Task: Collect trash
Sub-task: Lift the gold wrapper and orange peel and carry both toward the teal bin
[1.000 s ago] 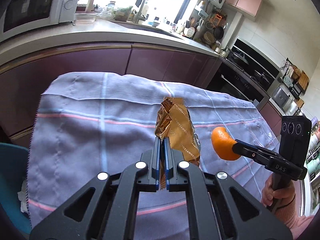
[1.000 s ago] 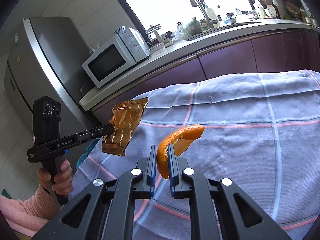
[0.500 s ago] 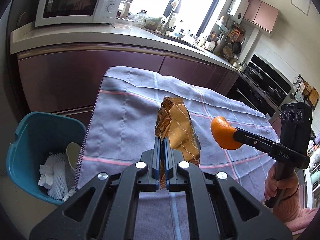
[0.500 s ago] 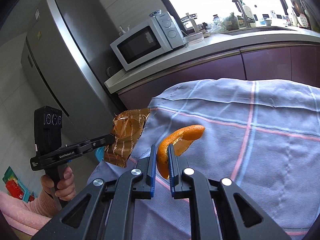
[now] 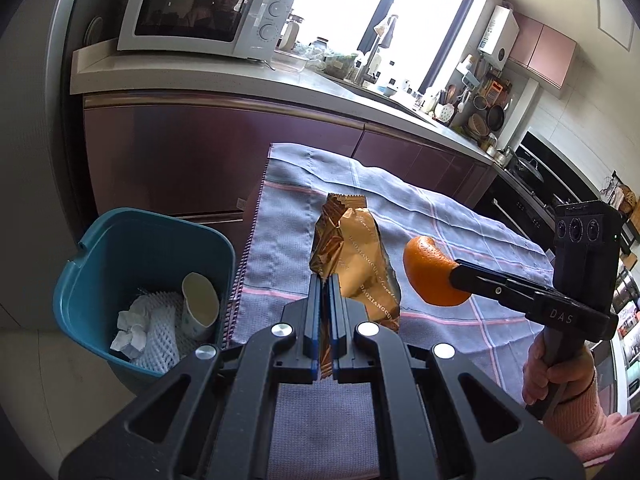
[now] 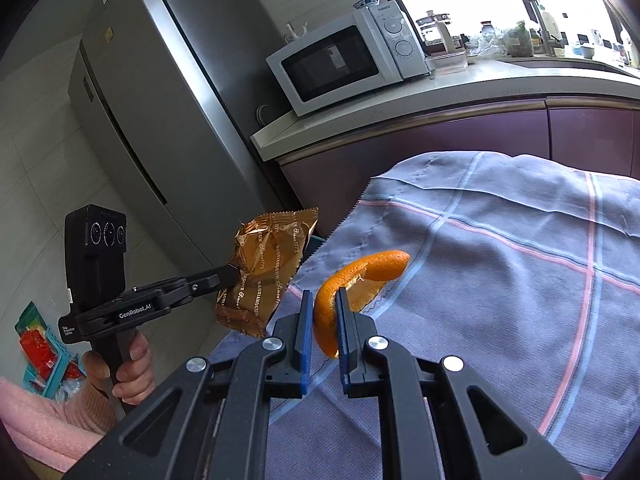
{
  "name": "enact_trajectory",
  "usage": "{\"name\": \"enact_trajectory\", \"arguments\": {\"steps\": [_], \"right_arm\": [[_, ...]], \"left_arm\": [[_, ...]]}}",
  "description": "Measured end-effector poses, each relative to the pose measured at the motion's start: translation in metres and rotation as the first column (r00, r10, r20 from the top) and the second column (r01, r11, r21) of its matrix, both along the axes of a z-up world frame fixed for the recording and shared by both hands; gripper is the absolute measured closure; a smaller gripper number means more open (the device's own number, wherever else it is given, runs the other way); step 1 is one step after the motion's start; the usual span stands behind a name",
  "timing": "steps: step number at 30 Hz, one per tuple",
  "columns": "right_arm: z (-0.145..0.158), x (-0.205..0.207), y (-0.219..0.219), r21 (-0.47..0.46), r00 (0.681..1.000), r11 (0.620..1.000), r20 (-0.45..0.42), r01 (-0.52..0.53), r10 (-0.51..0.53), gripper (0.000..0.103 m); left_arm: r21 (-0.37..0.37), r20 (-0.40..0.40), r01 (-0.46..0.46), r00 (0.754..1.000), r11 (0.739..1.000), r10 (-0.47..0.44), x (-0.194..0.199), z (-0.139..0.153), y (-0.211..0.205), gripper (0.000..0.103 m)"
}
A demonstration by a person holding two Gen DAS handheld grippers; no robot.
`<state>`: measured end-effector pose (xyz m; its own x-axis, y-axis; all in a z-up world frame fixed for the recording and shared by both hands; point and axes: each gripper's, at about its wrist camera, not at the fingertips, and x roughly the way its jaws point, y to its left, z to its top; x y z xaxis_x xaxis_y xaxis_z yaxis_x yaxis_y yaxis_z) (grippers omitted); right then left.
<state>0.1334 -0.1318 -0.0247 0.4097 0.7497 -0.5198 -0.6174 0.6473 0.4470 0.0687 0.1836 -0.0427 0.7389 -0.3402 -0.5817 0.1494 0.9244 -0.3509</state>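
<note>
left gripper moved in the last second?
Yes. The left gripper, shut on the wrapper, swung left: the microwave slid toward frame centre and the blue bin came into view.

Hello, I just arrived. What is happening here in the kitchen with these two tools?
A person is collecting trash from a table covered with a checked cloth. The left tool is shut on a golden snack wrapper, and the right tool is shut on a piece of orange peel. Both pieces are lifted off the cloth. A teal bin stands on the floor beside the table, already holding a paper cup and white foam netting. Nothing has been dropped in yet.
</note>
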Motion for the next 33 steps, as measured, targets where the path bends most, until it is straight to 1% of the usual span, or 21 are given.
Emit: {"name": "enact_trajectory", "arguments": {"steps": [12,24,33], "right_arm": [[0.001,-0.001,0.028,-0.005,0.999,0.999,-0.005,-0.044,0.044,0.093],[0.003,0.005,0.060,-0.012,0.995,0.995,-0.004,-0.103,0.103,0.093],[0.006,0.009,0.080,-0.020,0.990,0.990,0.004,-0.142,0.142,0.093]], "left_arm": [[-0.002,0.007,-0.034,0.999,0.999,0.034,-0.013,0.000,0.014,0.099],[-0.003,0.008,-0.092,0.996,0.996,0.092,-0.017,-0.001,0.041,0.099],[-0.004,0.008,-0.113,0.994,0.994,0.113,-0.020,-0.001,0.054,0.099]]}}
